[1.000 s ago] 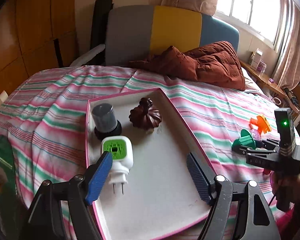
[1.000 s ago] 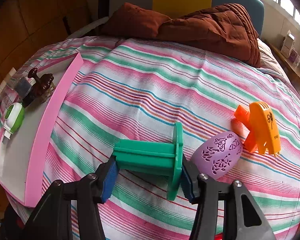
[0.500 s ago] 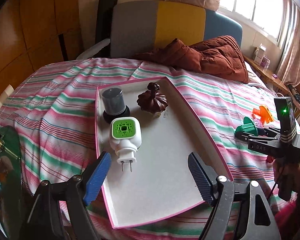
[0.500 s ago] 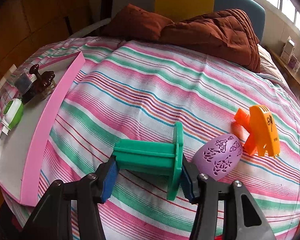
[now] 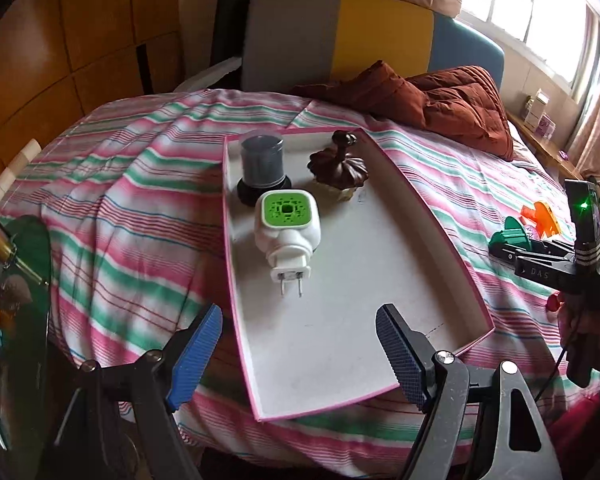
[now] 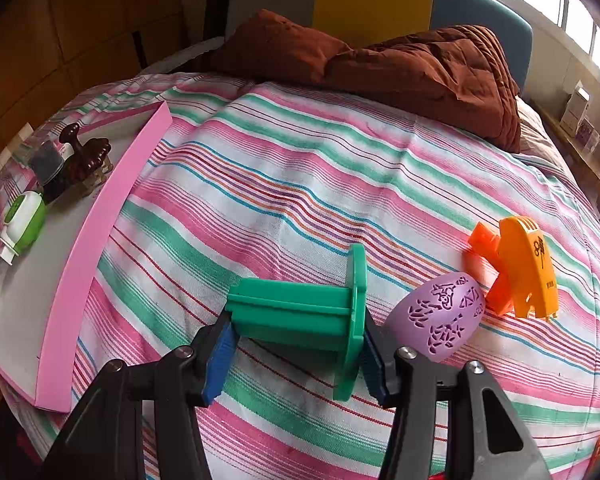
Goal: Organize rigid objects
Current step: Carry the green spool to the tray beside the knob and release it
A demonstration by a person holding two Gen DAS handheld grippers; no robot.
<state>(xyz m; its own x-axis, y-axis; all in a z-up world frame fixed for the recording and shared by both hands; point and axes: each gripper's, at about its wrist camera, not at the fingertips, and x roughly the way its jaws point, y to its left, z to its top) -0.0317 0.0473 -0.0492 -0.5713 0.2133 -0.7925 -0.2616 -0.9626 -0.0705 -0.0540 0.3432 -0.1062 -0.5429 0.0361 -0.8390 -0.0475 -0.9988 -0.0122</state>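
Note:
A pink-edged white tray lies on the striped bed. It holds a white and green plug-in device, a dark jar and a brown carved ornament. My left gripper hangs open over the tray's near end with nothing between its blue pads. In the right wrist view my right gripper is shut on a green plastic spool lying on the bedspread. A purple patterned egg and an orange clip lie just right of it. The tray shows at the left.
A rust-brown quilt is heaped at the head of the bed before a grey, yellow and blue headboard. A side table with clutter stands off the bed's left edge. Striped bedspread stretches between tray and spool.
The left gripper has drawn back from the tray, so the plug-in device now lies well ahead of its pads. The right gripper has stayed still on the green spool.

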